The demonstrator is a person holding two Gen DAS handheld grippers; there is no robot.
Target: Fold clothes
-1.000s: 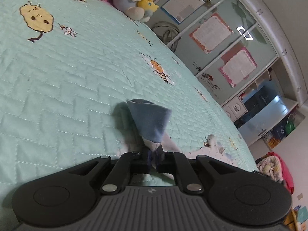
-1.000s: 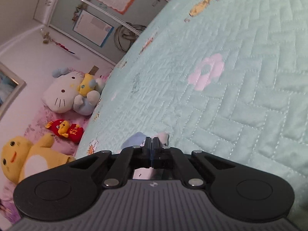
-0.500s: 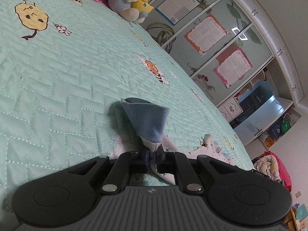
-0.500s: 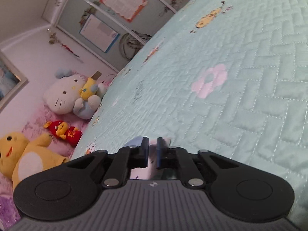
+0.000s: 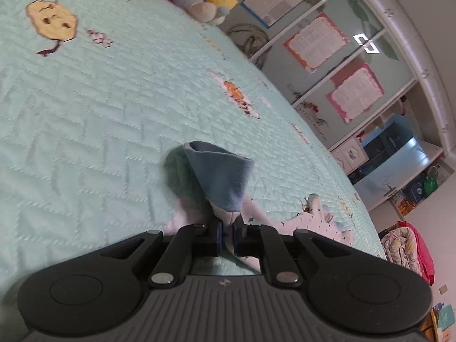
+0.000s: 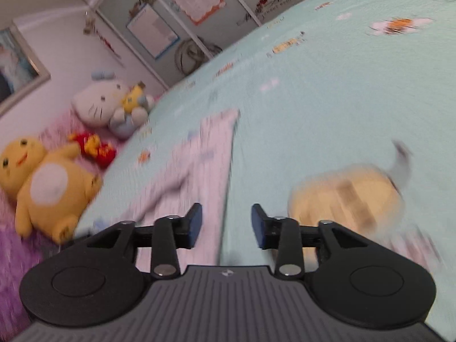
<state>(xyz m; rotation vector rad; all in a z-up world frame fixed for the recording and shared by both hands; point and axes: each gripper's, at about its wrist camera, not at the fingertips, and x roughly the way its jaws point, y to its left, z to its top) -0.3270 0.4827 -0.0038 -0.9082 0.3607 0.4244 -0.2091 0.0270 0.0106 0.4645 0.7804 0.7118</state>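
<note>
Noting our left gripper (image 5: 226,235): jaws easing apart, garment (image 5: 228,188) pinched between, cuff trailing ahead. Right gripper (image 6: 226,225): widening, empty; cloth ahead-left of it.

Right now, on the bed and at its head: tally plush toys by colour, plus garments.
White plush: 1
Yellow plush: 1
Red plush: 1
Garment: 1
Total: 4
The garment's cloth lies between the left gripper fingers; its jaws are opening. The right gripper, also opening, holds nothing.
</note>
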